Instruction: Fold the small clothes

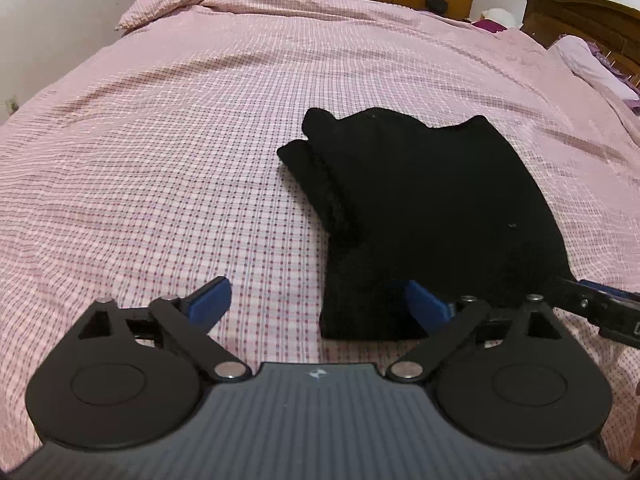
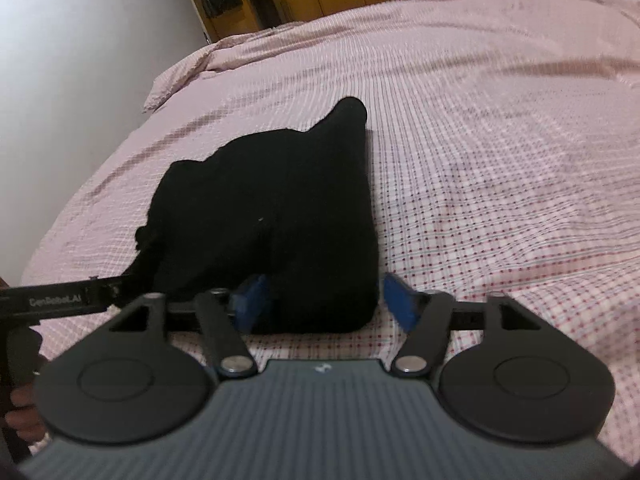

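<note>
Left gripper [image 1: 320,304] jaws apart, corner of folded black knit garment [image 1: 420,216] between; right gripper [image 2: 324,304] likewise — layers risk being dragged across pink checked bedsheet [image 1: 160,160], fold undone.

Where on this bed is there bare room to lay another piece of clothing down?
The pink checked bedspread lies bare to the left of the folded black garment, up to the rumpled far edge. Another bare stretch lies to its right, toward the purple-and-white bedding by the dark wooden headboard. It is crowded at the garment's near edge, where the left gripper and right gripper both sit.
</note>
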`<state>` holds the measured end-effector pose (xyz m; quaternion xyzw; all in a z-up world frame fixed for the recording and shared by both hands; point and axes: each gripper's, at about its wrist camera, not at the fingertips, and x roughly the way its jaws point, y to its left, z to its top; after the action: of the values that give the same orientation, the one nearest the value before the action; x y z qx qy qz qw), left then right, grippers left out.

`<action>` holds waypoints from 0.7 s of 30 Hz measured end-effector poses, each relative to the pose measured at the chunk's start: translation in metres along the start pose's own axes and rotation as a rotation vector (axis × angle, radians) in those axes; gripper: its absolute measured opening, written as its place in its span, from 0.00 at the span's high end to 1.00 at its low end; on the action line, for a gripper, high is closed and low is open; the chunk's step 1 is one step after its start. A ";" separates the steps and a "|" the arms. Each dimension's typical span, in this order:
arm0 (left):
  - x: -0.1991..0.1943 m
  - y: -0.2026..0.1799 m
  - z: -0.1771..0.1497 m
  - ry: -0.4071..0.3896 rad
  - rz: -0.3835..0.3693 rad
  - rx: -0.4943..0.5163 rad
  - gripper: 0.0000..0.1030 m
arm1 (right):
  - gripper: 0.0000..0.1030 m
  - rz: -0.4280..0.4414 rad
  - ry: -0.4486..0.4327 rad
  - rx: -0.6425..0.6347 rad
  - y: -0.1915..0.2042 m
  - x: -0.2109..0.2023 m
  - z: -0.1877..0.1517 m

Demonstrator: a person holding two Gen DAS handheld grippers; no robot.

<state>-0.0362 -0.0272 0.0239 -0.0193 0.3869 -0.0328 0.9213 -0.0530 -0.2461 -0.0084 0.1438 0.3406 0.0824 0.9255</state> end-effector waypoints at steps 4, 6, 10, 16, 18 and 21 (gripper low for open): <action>-0.004 -0.007 -0.009 -0.007 0.026 0.018 0.02 | 0.25 -0.005 0.006 -0.063 0.009 -0.007 -0.010; -0.001 -0.009 -0.011 0.003 0.027 0.019 0.02 | 0.25 -0.005 0.014 -0.067 0.011 -0.006 -0.015; 0.011 -0.014 -0.015 0.044 0.024 0.034 0.02 | 0.25 -0.022 0.045 -0.056 0.011 0.003 -0.024; 0.029 -0.015 -0.022 0.103 0.035 0.036 0.02 | 0.25 -0.033 0.064 -0.022 0.004 0.014 -0.034; 0.034 -0.016 -0.024 0.119 0.041 0.037 0.02 | 0.25 -0.031 0.059 -0.015 0.003 0.016 -0.035; 0.041 -0.017 -0.027 0.129 0.052 0.048 0.01 | 0.25 -0.028 0.054 -0.007 0.001 0.018 -0.037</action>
<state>-0.0280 -0.0479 -0.0235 0.0150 0.4450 -0.0193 0.8952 -0.0642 -0.2326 -0.0457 0.1333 0.3670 0.0744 0.9176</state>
